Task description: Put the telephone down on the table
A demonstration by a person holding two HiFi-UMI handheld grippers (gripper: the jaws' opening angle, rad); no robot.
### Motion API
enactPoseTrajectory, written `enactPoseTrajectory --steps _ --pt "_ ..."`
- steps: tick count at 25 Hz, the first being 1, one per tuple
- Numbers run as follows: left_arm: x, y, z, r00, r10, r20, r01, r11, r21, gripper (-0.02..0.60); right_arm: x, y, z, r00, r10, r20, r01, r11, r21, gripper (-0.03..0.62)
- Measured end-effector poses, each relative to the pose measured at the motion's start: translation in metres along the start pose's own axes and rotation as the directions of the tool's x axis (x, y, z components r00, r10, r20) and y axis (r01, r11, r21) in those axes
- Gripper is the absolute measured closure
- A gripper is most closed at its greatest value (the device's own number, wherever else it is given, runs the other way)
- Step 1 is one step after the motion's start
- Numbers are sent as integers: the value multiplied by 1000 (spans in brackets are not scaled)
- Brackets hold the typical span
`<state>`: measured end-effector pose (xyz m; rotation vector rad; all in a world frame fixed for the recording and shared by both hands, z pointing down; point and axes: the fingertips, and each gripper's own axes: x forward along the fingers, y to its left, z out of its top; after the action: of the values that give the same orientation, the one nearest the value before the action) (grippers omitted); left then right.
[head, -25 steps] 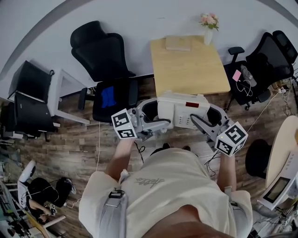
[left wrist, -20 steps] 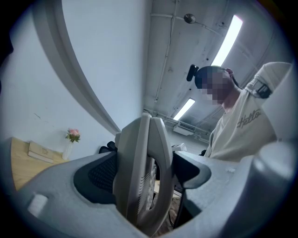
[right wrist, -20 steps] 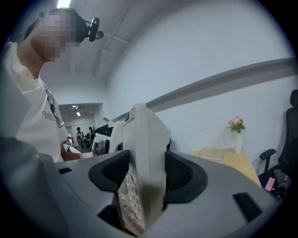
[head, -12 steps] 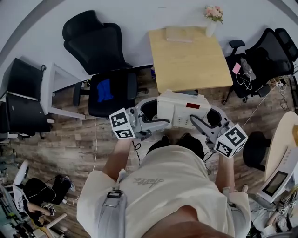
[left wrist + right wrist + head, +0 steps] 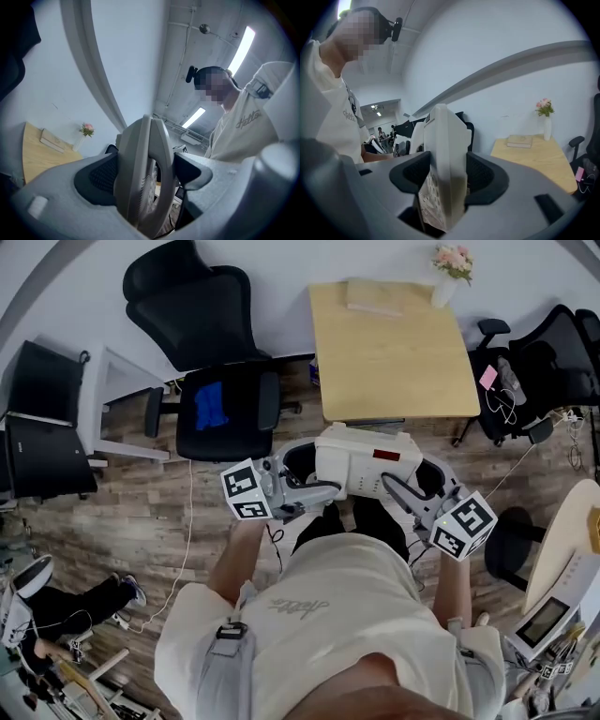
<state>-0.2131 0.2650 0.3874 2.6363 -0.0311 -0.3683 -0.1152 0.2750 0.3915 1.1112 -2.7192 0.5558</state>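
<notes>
2 grippers clamp a white plastic desk telephone (image 5: 361, 461) between them: the left gripper (image 5: 302, 471) closed on its left end, the right gripper (image 5: 421, 481) on its right end. The telephone hangs level above the wooden floor (image 5: 141, 512), near the light wooden desk (image 5: 394, 352).

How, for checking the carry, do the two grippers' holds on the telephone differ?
The left gripper clamps the telephone's handset side, the right gripper its keypad side. Curved shells fill the left gripper's jaws; a flat slab fills the right gripper's. Both are shut on it.
</notes>
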Motion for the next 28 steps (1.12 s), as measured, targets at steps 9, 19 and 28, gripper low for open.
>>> enactPoseTrajectory --steps 9,19,28 --pt "35 43 22 999 47 -15 -47 998 32 209 13 -56 24 998 53 26 -54 999 6 355" --pt "125 95 32 997 78 -4 -77 996 54 209 -10 -155 55 995 88 44 -88 996 -20 355" --pt "189 141 36 992 122 30 -123 991 47 209 -22 -235 70 990 134 47 -134 991 3 356"
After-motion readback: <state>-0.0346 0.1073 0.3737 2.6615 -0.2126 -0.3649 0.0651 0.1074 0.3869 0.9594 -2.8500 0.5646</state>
